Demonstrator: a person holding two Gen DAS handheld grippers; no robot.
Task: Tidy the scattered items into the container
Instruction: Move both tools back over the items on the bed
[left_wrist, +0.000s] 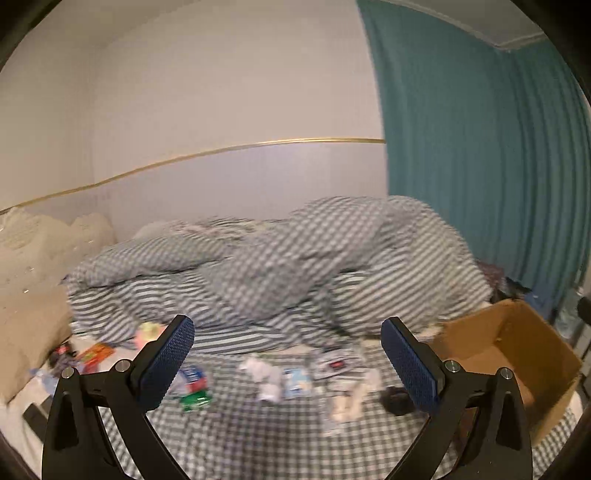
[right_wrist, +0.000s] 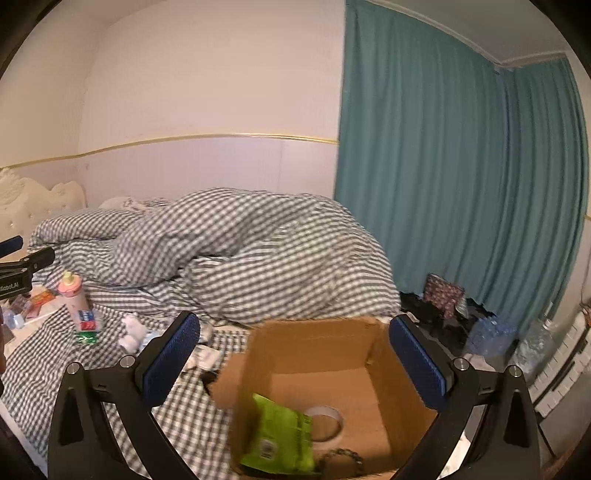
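Box (right_wrist: 325, 373) on bed, right side: green packet (right_wrist: 280, 439), tape roll (right_wrist: 325, 421) inside. Scattered items (left_wrist: 295, 380) on checked sheet beside it. Left gripper (left_wrist: 288, 365), right gripper (right_wrist: 295, 362): jaws wide, empty.

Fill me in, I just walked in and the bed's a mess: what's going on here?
Someone is tidying clutter off the bed into a cardboard box. The right hand-held gripper hangs open and empty over the box, which already holds a green packet and a tape roll. The left hand-held gripper, also open, faces small items lying on the checked sheet, including a pink bottle.
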